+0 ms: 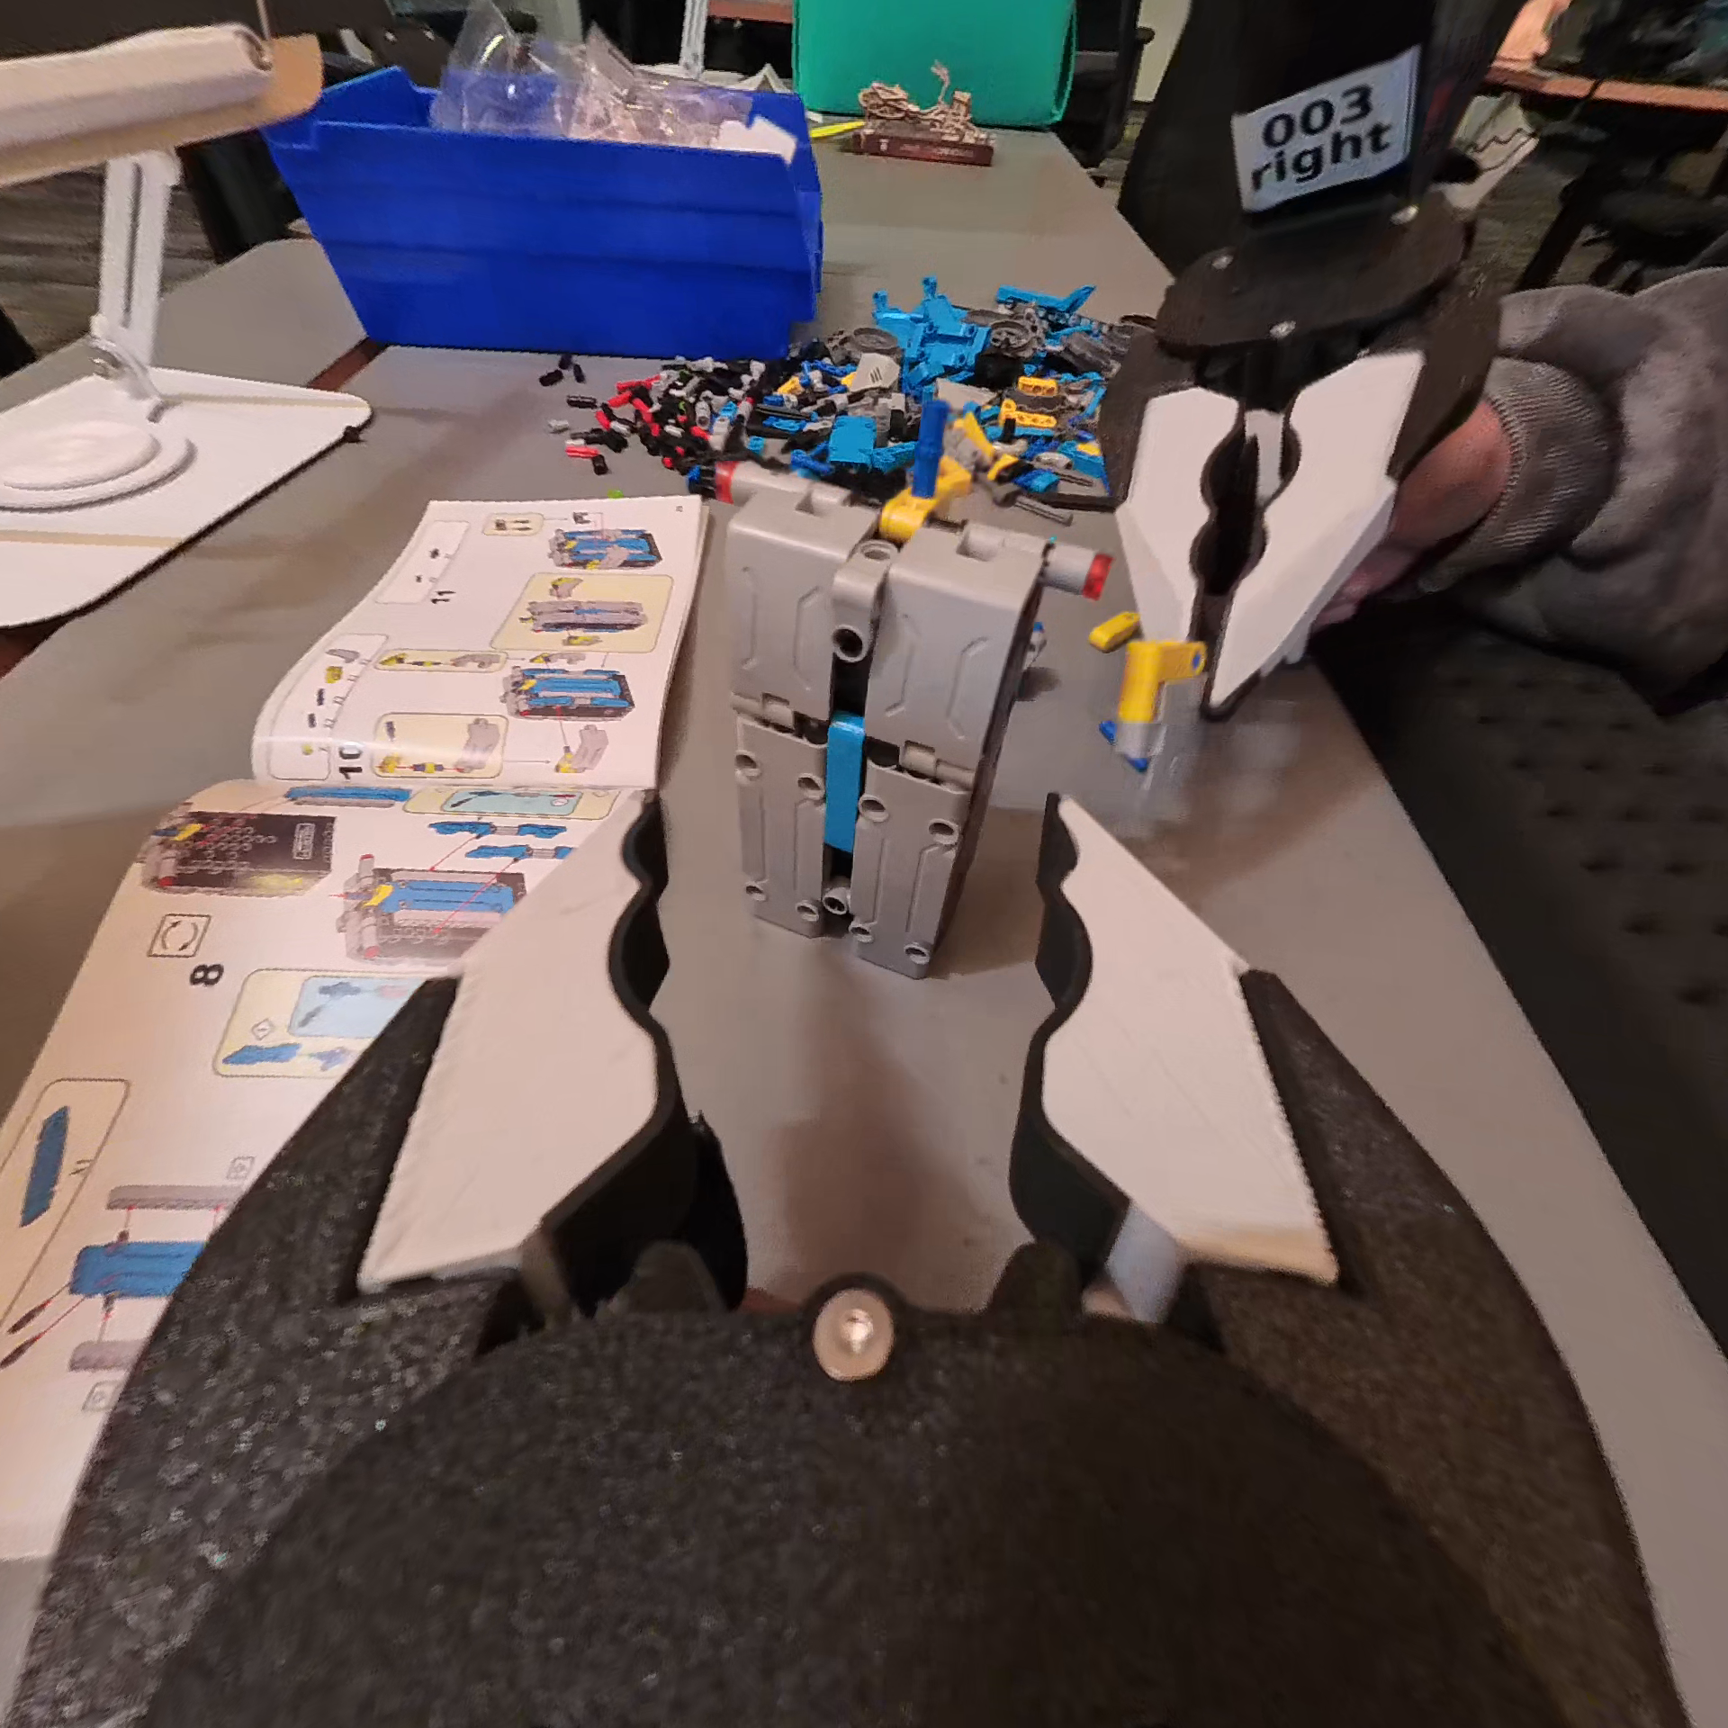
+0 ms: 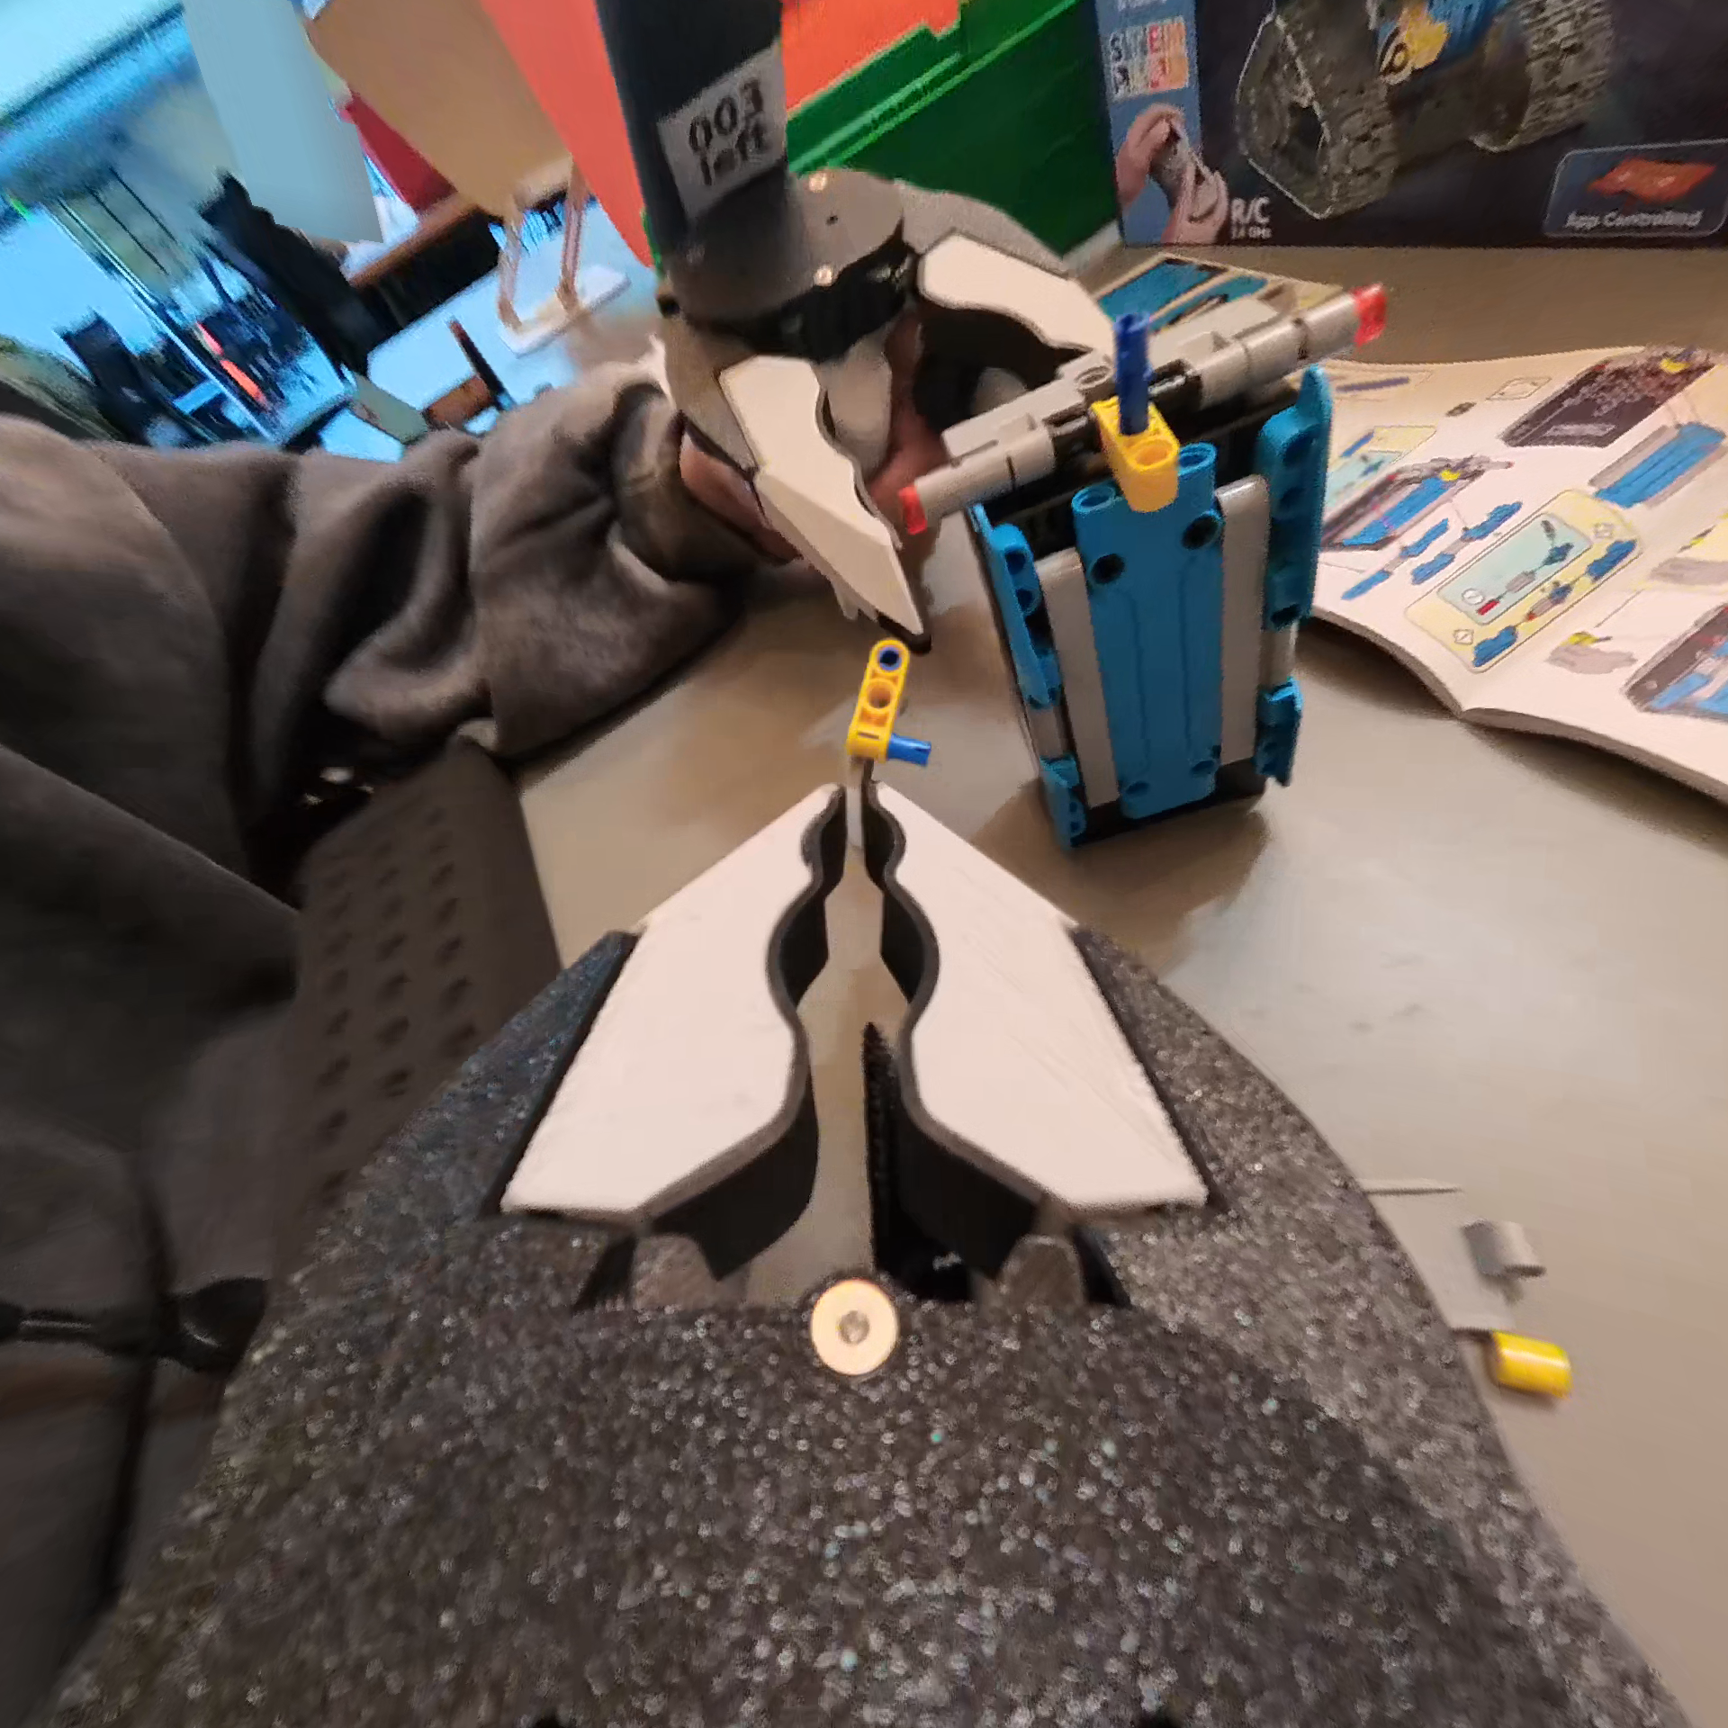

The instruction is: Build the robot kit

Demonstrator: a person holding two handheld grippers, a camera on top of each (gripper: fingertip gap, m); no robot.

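A grey and blue brick model (image 1: pixel 870 729) stands upright on the grey table (image 1: pixel 842 1075), with a yellow connector and a blue pin on top. My left gripper (image 1: pixel 851 823) is open and empty, and the model stands just beyond its fingertips. In the right wrist view the model (image 2: pixel 1150 636) shows its blue side, with a left gripper finger (image 2: pixel 823 496) beside it. My right gripper (image 2: pixel 856 795) is shut on the thin grey stub of a small yellow connector with a blue pin (image 2: pixel 879 711). It holds the connector (image 1: pixel 1155 673) low over the table, right of the model. The right gripper also shows in the left wrist view (image 1: pixel 1220 697).
An open instruction booklet (image 1: pixel 468 655) lies left of the model. A pile of loose pieces (image 1: pixel 888 402) and a blue bin (image 1: pixel 561 234) sit behind it. A white lamp base (image 1: pixel 140 439) is far left. The set's box (image 2: pixel 1403 122) stands at the back. Small yellow (image 2: pixel 1529 1365) and grey (image 2: pixel 1505 1248) pieces lie near the right gripper.
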